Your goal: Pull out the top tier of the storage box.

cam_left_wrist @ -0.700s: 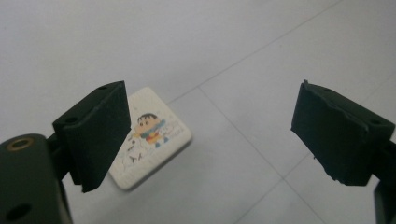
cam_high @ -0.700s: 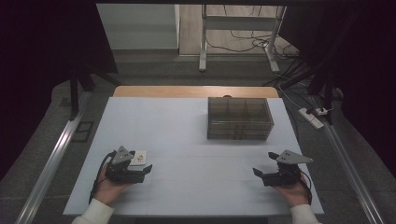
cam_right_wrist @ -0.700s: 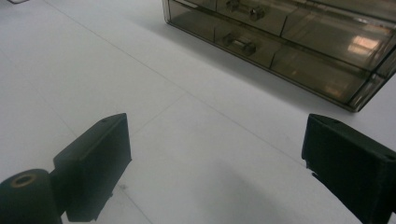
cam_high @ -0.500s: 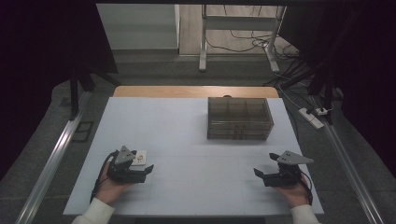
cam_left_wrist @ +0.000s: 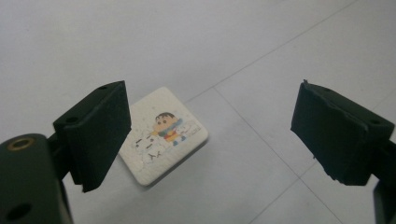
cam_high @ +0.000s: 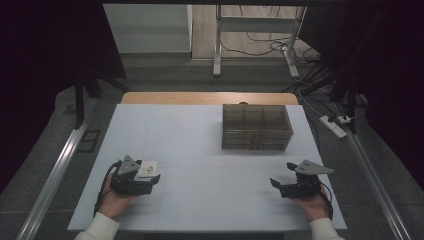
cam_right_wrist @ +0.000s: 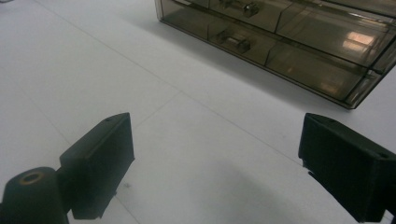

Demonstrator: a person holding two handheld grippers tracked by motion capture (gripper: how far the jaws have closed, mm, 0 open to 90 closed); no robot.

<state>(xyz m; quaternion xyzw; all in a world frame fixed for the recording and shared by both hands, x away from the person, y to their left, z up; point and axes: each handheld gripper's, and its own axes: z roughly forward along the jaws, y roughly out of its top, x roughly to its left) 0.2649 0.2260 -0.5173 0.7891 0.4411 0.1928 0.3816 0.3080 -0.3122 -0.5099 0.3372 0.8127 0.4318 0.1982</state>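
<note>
A small white square tile (cam_high: 148, 169) printed with a cartoon figure lies flat on the white table (cam_high: 190, 135) at the near left. My left gripper (cam_high: 154, 181) rests just behind it, held by a hand, its jaws wide apart. In the left gripper view the tile (cam_left_wrist: 163, 133) lies beyond the left jaw, touched by neither jaw, and the left gripper (cam_left_wrist: 212, 121) is open. My right gripper (cam_high: 280, 176) sits at the near right, open, with bare table between its jaws (cam_right_wrist: 215, 140). A smoky clear compartment box (cam_high: 256, 127) stands at the back right.
In the right gripper view the box (cam_right_wrist: 289, 32) has several dividers and small metal parts inside. A wooden strip (cam_high: 210, 98) runs along the table's far edge. A power strip (cam_high: 334, 126) and cables lie on the floor to the right.
</note>
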